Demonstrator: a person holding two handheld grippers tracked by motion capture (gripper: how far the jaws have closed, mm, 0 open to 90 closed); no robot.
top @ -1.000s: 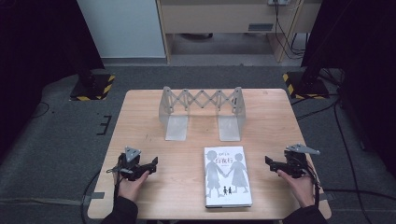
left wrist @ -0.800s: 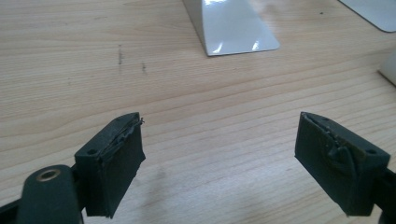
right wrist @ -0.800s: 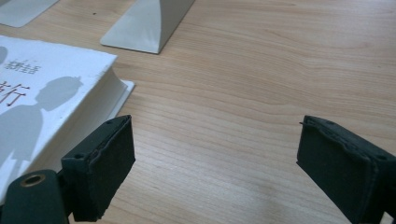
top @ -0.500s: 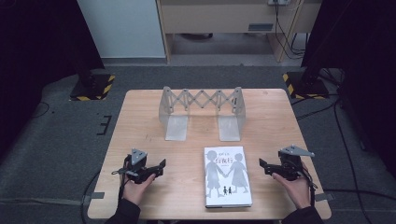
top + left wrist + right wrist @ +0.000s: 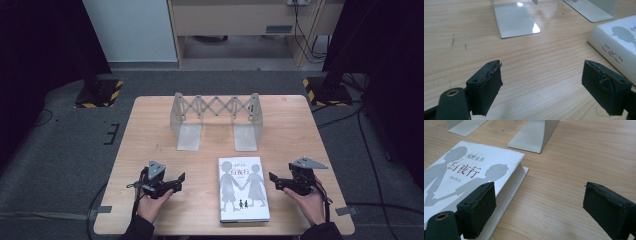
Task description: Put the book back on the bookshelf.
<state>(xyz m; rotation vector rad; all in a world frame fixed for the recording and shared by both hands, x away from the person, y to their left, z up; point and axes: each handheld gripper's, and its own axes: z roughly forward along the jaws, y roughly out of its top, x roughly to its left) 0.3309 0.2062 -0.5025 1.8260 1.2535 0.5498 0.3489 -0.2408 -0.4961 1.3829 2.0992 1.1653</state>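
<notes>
Holding black two-jaw left gripper (image 5: 169, 186) low over pale wooden table (image 5: 150, 130), near front-left edge, jaws spread wide with nothing between them; grey three-cornered plate on top, cable trailing back past the hand (image 5: 150, 206). Seen through left gripper view: both black jaws well apart over bare wood grain, white spine of the book (image 5: 616, 47) lying off to the right, shiny flat foot of the metal stand (image 5: 515, 20) farther ahead. Holding black two-jaw right gripper (image 5: 284, 182) in the right hand (image 5: 307, 204) near front-right edge, likewise agape and empty, jaws pointing toward the book's right side. Seen through right gripper view: left jaw overlapping the book's near corner in the picture, contact not determinable; right jaw over bare table. Lying flat between the two grippers, cover up: white paperback book (image 5: 242, 188) with grey silhouettes of two figures holding hands and red title characters, long edge running front to back, close to front edge of table, just beside right gripper and somewhat farther from left. Standing behind the book, toward table centre: silver expandable metal bookend rack (image 5: 216, 120), two upright end plates joined by a scissor lattice, each with a flat foot pointing forward; rack apart from the book. Surrounding table: dark grey carpeted floor (image 5: 65, 150), black stand bases with yellow-black hazard stripes (image 5: 97, 93) at left and right rear.
</notes>
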